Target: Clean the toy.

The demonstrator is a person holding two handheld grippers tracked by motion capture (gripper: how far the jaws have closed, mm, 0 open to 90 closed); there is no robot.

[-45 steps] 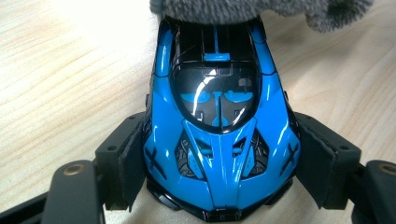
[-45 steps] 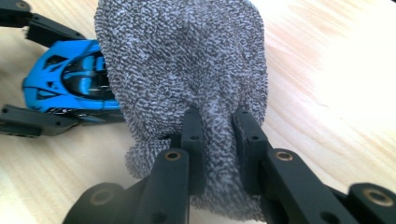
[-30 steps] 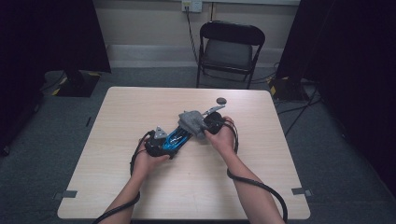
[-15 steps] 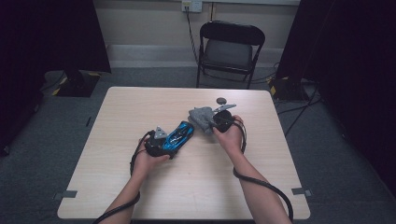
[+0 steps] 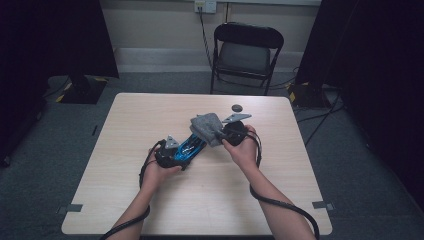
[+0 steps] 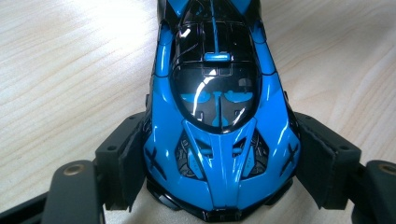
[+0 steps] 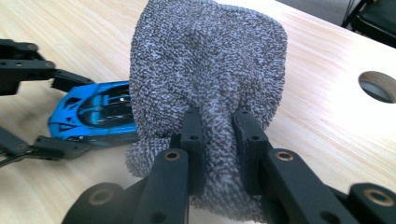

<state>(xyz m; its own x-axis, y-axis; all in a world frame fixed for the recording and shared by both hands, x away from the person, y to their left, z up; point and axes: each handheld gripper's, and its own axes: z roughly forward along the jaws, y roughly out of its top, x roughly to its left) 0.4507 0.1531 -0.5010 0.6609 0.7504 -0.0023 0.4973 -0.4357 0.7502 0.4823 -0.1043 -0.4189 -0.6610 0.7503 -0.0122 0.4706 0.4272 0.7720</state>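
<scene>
Gripping a blue toy car (image 6: 219, 116) by its sides, the left gripper (image 5: 172, 155) sits low on the wooden table (image 5: 150, 115), its pads pressed against the car's flanks near one end. The car lies flat on the tabletop, pointing away toward the right gripper (image 5: 220, 131). That gripper is clamped narrowly on a bunched grey cloth (image 7: 210, 84), held just above the car's far end. A small dark disc (image 5: 237, 107) lies beyond, near the table's far edge.
</scene>
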